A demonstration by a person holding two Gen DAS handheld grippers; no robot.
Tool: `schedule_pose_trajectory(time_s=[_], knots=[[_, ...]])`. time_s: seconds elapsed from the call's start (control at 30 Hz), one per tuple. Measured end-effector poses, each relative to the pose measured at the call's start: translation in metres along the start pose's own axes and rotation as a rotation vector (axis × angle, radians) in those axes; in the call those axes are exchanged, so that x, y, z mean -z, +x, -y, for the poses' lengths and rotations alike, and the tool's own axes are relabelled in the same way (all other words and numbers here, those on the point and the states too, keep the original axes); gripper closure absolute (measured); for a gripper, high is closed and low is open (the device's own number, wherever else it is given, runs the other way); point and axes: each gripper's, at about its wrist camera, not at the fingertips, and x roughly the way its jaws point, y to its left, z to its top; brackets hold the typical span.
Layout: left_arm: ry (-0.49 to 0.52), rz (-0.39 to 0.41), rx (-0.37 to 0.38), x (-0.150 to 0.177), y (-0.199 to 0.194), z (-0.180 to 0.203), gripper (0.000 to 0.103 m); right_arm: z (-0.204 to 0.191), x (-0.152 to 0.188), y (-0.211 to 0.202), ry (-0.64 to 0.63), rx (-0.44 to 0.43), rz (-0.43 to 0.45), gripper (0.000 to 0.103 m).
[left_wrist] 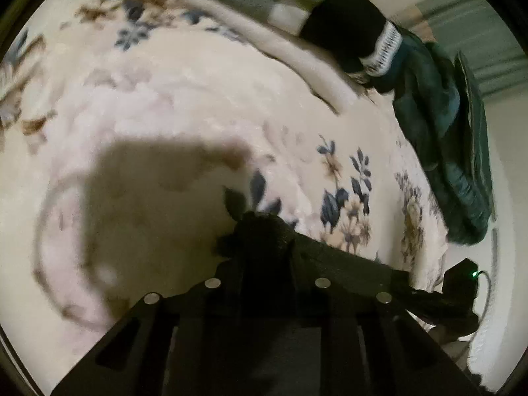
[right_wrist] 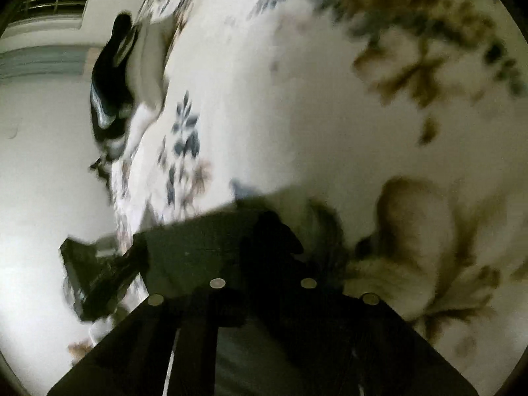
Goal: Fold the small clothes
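Both grippers, left gripper (left_wrist: pixel 260 231) and right gripper (right_wrist: pixel 267 231), pinch one dark cloth (left_wrist: pixel 346 264) over the flowery blanket (left_wrist: pixel 198 99); jacket (left_wrist: pixel 445 132) at two o'clock.

You had 2 fisheye views, each looking forward along its own fingers, close above the floral blanket (left_wrist: pixel 204 105). The left wrist view faced across the bed toward a dark green garment (left_wrist: pixel 439 105) at the far edge. The right wrist view was rolled sideways, blurred, nearer the fabric. Both shared the blanket and the black-and-white clothing pile (right_wrist: pixel 112 92).
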Motion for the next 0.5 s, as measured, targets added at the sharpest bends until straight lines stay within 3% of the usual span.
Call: schedule_pose_trajectory(time_s=[0.07,0.13,0.17,0.2,0.27,0.43,0.5], knots=[[-0.035,-0.013,0.013,-0.003,0.004,-0.009,0.084,0.007,-0.008,0.016,0.049,-0.023,-0.083,0.093],[-0.036,-0.033,0.039,-0.003,0.001,-0.009,0.074,0.011,-0.016,0.017,0.081,-0.065,-0.127,0.088],[-0.026,-0.038,0.036,-0.002,-0.005,-0.008,0.064,0.014,-0.017,0.013,0.081,-0.085,-0.149,0.075],[-0.011,-0.036,0.037,0.002,-0.014,-0.009,0.060,0.020,-0.016,0.006,0.092,-0.112,-0.181,0.049],[-0.001,-0.023,0.063,0.012,-0.028,-0.013,0.033,0.033,-0.005,-0.006,0.097,-0.187,-0.216,0.031],[-0.047,-0.085,0.138,0.055,-0.032,-0.040,0.033,0.061,0.045,0.013,0.082,-0.249,-0.412,0.030],[-0.071,-0.106,0.166,0.068,-0.027,-0.048,0.033,0.063,0.058,0.026,0.077,-0.297,-0.439,0.030]])
